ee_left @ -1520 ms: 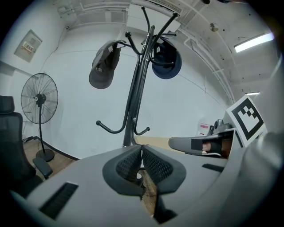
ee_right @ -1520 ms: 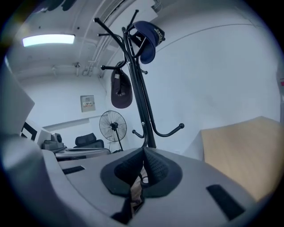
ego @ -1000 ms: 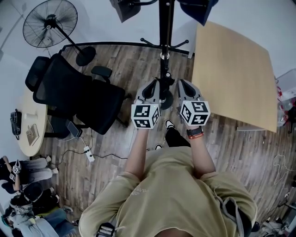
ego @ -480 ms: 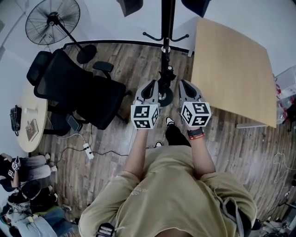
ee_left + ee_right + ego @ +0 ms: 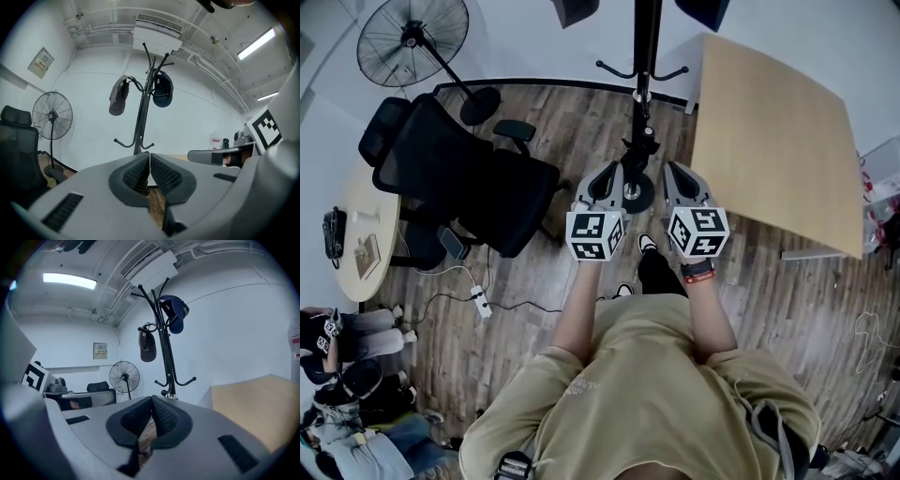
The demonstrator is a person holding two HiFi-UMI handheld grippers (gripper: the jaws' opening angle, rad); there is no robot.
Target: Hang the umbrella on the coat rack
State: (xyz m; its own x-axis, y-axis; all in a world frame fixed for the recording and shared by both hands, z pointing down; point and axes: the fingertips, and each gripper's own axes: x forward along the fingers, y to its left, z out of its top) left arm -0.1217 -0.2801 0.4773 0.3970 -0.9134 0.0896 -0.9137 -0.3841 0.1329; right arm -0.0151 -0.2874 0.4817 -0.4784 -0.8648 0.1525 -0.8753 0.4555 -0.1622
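Observation:
No umbrella shows in any view. The black coat rack (image 5: 644, 56) stands straight ahead of me on the wood floor, its round base (image 5: 636, 192) between my two grippers. In the left gripper view the coat rack (image 5: 143, 117) carries a grey cap (image 5: 118, 96) and a dark blue cap (image 5: 162, 89) on its upper hooks. The lower hooks are bare. My left gripper (image 5: 611, 169) and right gripper (image 5: 668, 169) are held side by side at chest height. Both are shut with nothing between the pads (image 5: 140, 171).
A black office chair (image 5: 459, 178) stands to the left of the rack, with a standing fan (image 5: 412, 42) behind it. A light wooden table (image 5: 769, 141) fills the right side. A round table (image 5: 361, 244) and a power strip (image 5: 478, 305) lie at the left. Seated people are at the lower left.
The head view has drifted a little, so the fan and chair sit slightly further right and lower. Both grippers keep their place and stay shut.

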